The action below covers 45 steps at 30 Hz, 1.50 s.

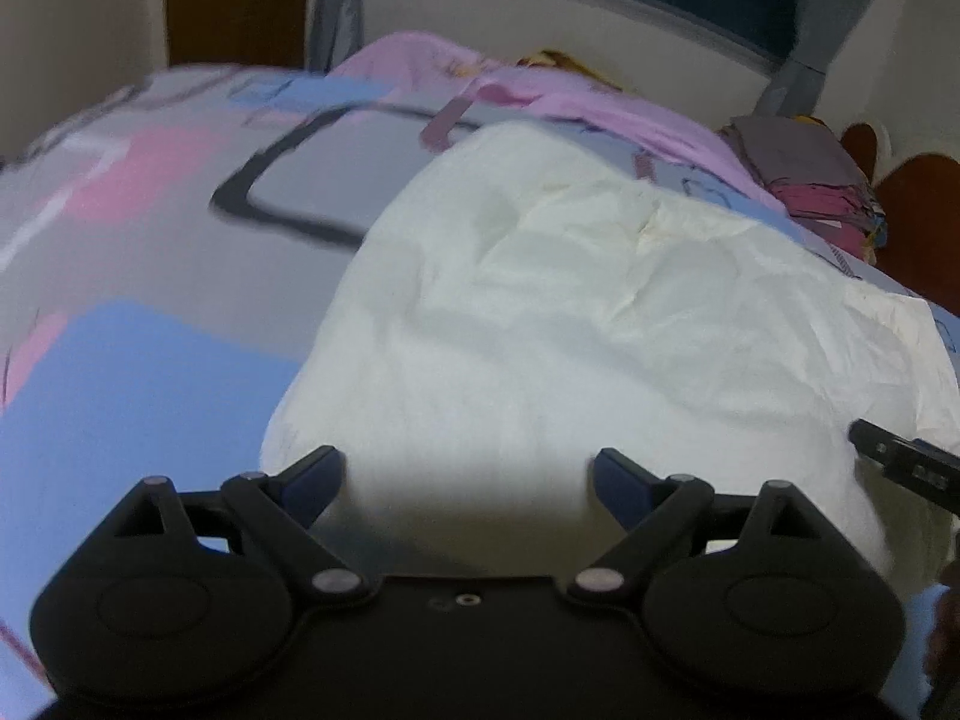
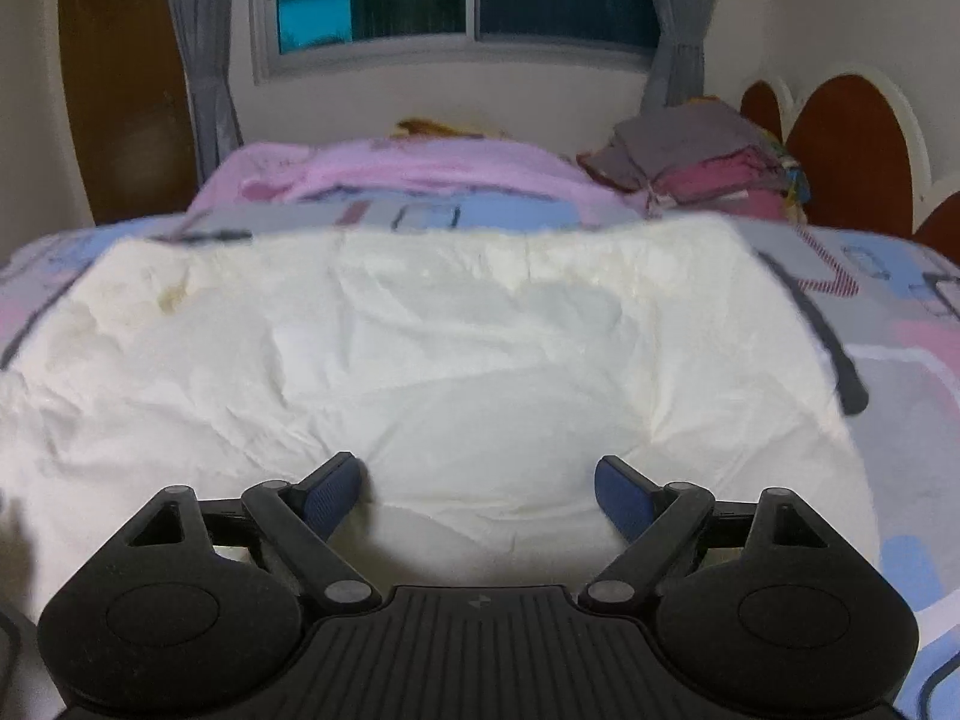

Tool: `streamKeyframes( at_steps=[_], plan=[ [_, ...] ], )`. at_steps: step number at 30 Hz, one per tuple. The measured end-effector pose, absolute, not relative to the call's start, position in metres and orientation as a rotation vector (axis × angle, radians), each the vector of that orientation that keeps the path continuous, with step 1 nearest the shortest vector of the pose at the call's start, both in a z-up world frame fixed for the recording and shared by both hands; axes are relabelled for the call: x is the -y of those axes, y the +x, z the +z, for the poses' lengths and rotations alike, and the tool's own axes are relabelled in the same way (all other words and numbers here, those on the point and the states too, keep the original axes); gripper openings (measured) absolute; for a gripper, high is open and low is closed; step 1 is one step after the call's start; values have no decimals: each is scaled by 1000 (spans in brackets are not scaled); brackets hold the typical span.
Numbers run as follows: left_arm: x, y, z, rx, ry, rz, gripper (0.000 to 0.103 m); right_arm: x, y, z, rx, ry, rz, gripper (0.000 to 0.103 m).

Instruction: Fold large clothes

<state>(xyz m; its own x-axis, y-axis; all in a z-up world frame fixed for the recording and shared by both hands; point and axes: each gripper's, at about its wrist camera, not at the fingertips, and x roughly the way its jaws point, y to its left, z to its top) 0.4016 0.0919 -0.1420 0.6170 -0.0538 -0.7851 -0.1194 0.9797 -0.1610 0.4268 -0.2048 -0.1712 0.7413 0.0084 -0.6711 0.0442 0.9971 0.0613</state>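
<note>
White garment (image 2: 420,348) is spread flat on the patterned bedsheet (image 1: 120,372) so edges can be reached; left gripper (image 1: 468,480) and right gripper (image 2: 480,486) are held wide, empty, above its near edge.

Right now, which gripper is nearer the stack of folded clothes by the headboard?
Right. The folded stack lies at the bed's far right; the right gripper is over the white garment's right part, while the left gripper is further left.

The bed (image 2: 900,324) is wearing a patterned sheet; a white garment (image 2: 420,348) is lying across it, folded clothes (image 2: 708,162) sitting near its far edge.
</note>
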Motion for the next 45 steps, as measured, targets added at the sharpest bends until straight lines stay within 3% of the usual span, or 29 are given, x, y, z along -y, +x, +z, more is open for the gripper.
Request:
streamKeyframes(
  at_steps=[9, 17, 18, 19, 20, 25, 27, 37, 41, 45],
  plan=[
    [-140, 372, -171, -993, -552, -6, 91, 193, 425, -140, -664, 86, 14, 92],
    [-151, 403, -188, -891, -723, -29, 99, 172, 454, -132, -670, 119, 50, 91],
    [-151, 408, -188, -874, -730, -31, 99, 168, 458, -132, -670, 117, 54, 88],
    [-150, 412, -189, -861, -736, -27, 99, 163, 460, -132, -671, 113, 59, 74],
    [-148, 416, -190, -851, -748, -24, 100, 158, 465, -132, -680, 106, 63, 67],
    [-149, 429, -196, -796, -832, -44, 99, 149, 486, -144, -689, 79, 23, 64],
    [-150, 434, -199, -772, -847, -47, 95, 149, 493, -155, -714, 60, 5, 64],
    [-161, 438, -210, -739, -913, -21, 46, 152, 492, -166, -712, -22, -21, 64],
    [-157, 436, -202, -711, -888, -27, 34, 153, 498, -191, -760, -28, 4, 66],
    [-144, 436, -182, -680, -795, -24, 29, 160, 505, -196, -782, -2, 37, 66]
  ],
)
